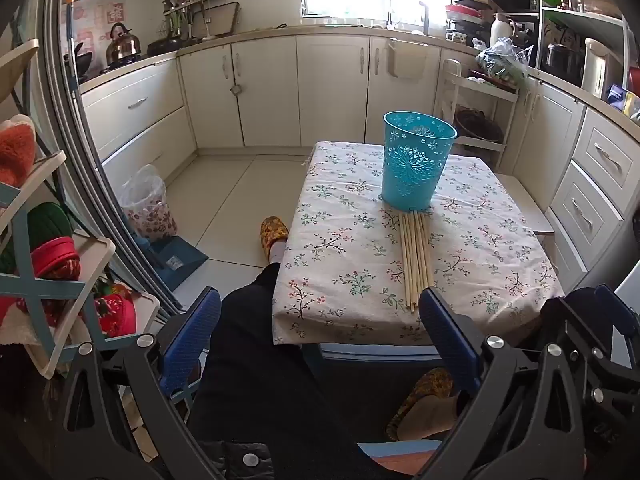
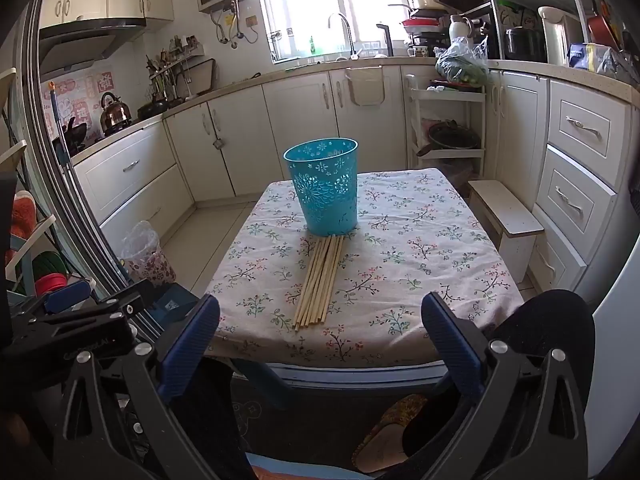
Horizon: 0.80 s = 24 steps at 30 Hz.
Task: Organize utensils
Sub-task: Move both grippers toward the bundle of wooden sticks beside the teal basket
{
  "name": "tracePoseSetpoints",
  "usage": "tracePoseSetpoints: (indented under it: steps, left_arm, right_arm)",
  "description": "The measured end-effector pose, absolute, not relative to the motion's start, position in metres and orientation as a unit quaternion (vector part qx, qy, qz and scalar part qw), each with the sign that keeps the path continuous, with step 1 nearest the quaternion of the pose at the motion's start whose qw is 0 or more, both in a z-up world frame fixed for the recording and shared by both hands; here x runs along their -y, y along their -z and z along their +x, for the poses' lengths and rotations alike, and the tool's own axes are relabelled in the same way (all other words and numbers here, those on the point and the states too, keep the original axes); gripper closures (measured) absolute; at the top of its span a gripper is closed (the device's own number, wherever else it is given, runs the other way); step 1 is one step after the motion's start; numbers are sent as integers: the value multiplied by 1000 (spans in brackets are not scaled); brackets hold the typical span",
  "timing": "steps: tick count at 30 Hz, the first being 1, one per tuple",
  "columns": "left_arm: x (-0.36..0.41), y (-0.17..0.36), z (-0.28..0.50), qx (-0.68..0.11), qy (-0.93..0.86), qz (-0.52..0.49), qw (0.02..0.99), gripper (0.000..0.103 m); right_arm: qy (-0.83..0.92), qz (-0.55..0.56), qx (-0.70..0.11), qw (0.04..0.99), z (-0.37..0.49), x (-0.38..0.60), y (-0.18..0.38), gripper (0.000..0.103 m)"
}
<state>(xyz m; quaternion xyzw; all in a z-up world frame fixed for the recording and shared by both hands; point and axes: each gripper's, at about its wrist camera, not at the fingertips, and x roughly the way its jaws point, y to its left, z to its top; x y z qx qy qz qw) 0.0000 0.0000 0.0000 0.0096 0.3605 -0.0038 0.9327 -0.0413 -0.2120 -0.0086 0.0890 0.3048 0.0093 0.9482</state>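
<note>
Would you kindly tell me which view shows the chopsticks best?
The right wrist view: the chopsticks lie whole and centred. In the left wrist view, the chopsticks sit right of centre, near ends beside a blue pad.

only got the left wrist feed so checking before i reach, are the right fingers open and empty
Observer: Yes. The right gripper has its fingers wide apart with nothing between them, short of the chopsticks.
Operator: anything crowding it on the far right
Observer: A dark-clothed knee sits just right of the right fingers, by the near right corner of the table.
Operator: ok and is the sink tap clear in your view
Observer: Yes, a curved tap shows under the window.
</note>
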Motion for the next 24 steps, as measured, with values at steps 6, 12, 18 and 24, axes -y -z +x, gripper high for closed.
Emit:
tracePoseSetpoints:
  steps: [6,12,18,24]
  left_arm:
    - [0,0,0,-360,4,11,933,8]
    - [0,0,1,-357,12,7,934,8]
    - [-1,3,8,-360,20,4,933,8]
    - [-6,19,43,-384,30,-10,923,8]
  right_arm:
    - [-8,86,-304,949,-41,212,9,6]
    - [-8,85,-305,948,-41,212,10,6]
    - [-9,82,-311,947,-40,211,12,6]
    - [7,71,-329,942,-5,221,31,6]
